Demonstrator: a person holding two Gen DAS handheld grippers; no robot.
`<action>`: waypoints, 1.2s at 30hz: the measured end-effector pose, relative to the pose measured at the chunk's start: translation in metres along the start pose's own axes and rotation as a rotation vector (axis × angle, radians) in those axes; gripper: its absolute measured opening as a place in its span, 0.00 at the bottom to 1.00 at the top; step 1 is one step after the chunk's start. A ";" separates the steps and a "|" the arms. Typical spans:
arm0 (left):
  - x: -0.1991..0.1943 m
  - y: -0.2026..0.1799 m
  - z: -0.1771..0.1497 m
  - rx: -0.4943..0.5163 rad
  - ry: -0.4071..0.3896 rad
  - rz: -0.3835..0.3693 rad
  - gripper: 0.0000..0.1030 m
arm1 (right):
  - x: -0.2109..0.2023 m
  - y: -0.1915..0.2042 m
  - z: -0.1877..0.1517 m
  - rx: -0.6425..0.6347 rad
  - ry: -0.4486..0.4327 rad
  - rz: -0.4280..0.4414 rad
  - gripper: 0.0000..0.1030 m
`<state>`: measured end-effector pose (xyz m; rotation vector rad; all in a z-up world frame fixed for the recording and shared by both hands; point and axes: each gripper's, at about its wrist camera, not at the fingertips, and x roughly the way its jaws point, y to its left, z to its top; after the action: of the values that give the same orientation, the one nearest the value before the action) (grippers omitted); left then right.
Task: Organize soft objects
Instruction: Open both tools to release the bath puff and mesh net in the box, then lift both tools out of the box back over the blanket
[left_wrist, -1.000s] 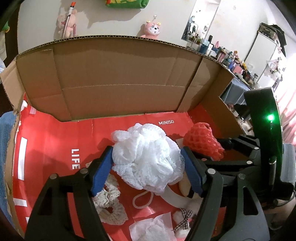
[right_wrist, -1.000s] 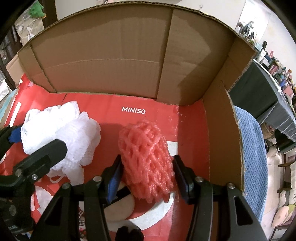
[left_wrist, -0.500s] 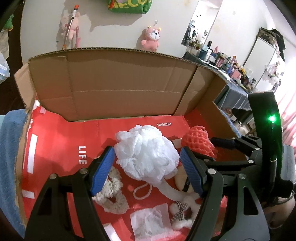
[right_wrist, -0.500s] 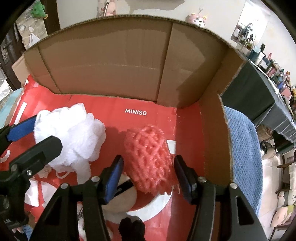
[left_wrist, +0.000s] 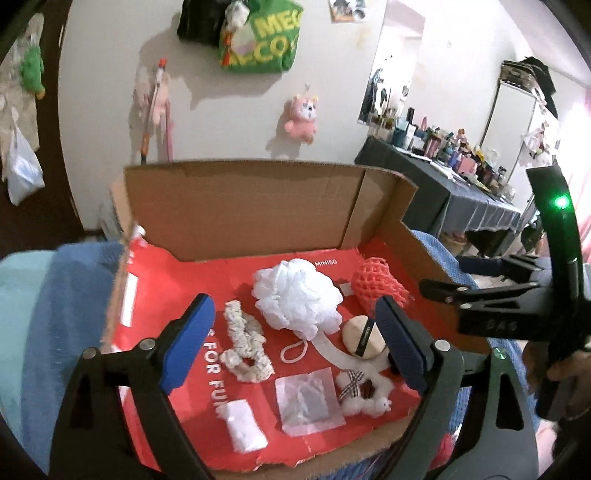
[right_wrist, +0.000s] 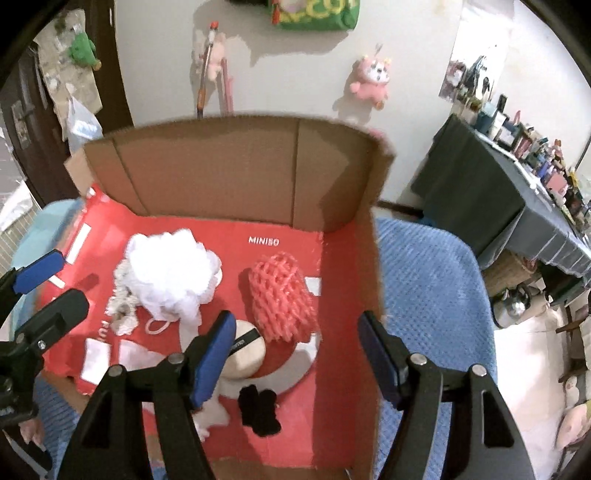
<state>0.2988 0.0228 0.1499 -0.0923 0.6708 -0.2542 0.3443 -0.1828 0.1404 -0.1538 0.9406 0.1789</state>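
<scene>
Both claws are spread wide with nothing between the pads. Left claw (left_wrist: 291, 347) sits low in the left wrist view, its blue pads (left_wrist: 188, 343) framing the middle of the box. Right claw (right_wrist: 295, 354) is at the bottom centre of its own view, equally empty.

All the soft stuff is lying on the red floor of an open cardboard box (left_wrist: 236, 206), which reads MINISO near the back wall. In the left wrist view:

- white mesh bath pouf (left_wrist: 297, 297) just right of centre, with its cord loop (left_wrist: 293, 350) trailing toward the bottom of the frame
- pinkish-red foam net (left_wrist: 376, 284) to the right of the pouf, close but not touching as far as I can see
- cream scrunchie (left_wrist: 245, 347) left of the pouf, lower down
- round beige puff with a black band (left_wrist: 364, 334) below the foam net, right next to the left claw's right-hand pad
- fluffy white thing with a plaid bow (left_wrist: 364, 391) in the lower right part of the box
- clear packet (left_wrist: 308, 400) beside it, and a small white pack (left_wrist: 245, 424) toward the lower left

From the right wrist view you also get a small black item (right_wrist: 258, 406) near the bottom centre, just below the beige puff. Can't tell what it is.

The box sits on a blue textured blanket (right_wrist: 424, 280), which shows on the right side of that frame. Upper part of both views: a pink plush (right_wrist: 369, 83) hanging on the white wall and a green bag (left_wrist: 258, 37) above it.
</scene>
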 end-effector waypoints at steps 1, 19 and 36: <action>-0.004 -0.001 0.000 0.007 -0.011 0.009 0.87 | -0.007 -0.002 -0.003 0.000 -0.020 0.001 0.76; -0.150 -0.031 -0.042 0.073 -0.364 0.142 1.00 | -0.138 -0.013 -0.090 0.010 -0.377 0.054 0.93; -0.182 -0.063 -0.136 0.068 -0.348 0.192 1.00 | -0.181 0.012 -0.207 0.016 -0.545 0.041 1.00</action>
<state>0.0635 0.0092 0.1637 -0.0057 0.3212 -0.0725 0.0745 -0.2294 0.1671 -0.0649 0.4021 0.2362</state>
